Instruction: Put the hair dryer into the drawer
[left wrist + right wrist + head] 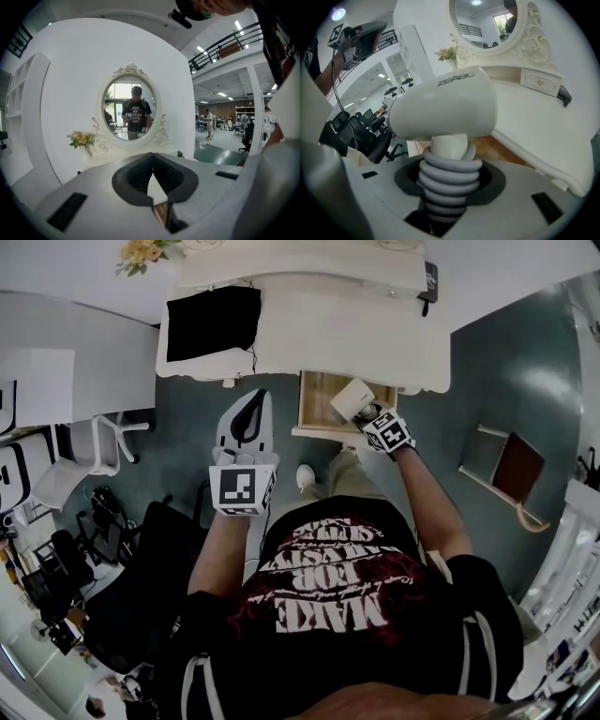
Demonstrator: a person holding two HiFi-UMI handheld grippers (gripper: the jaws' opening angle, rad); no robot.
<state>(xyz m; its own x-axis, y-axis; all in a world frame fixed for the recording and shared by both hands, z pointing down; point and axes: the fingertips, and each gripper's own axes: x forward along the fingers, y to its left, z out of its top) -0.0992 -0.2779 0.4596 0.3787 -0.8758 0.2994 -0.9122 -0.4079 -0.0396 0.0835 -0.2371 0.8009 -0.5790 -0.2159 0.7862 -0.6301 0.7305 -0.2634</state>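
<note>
Head view: drawer (319, 404) is pulled out from the front of the white worktop (309, 334). Its wood bottom is bare on the left part, and teal floor (187, 442) lies open on both sides. Over the drawer's right front corner is the hair dryer (350, 397), pinched by the right tool (368, 414); can't tell if it touches the rim. Over the floor, left of the drawer and clear of its edge, hangs the left tool (253, 407). A black cloth (214, 322) lies on the worktop's left end, well apart from the drawer.

Left gripper view: tips pressed together, nothing between them. A strip of drawer wood shows low behind the jaws. Oval mirror (132, 110) and flowers (79, 138) are straight ahead.

Right gripper view: jaws spread partway and clamped on the dryer's handle, which is wound with grey cord (449, 180). The white barrel (443, 110) lies crosswise above the jaws. Drawer wood shows just under the barrel, and the worktop's front edge runs close along the right.
</note>
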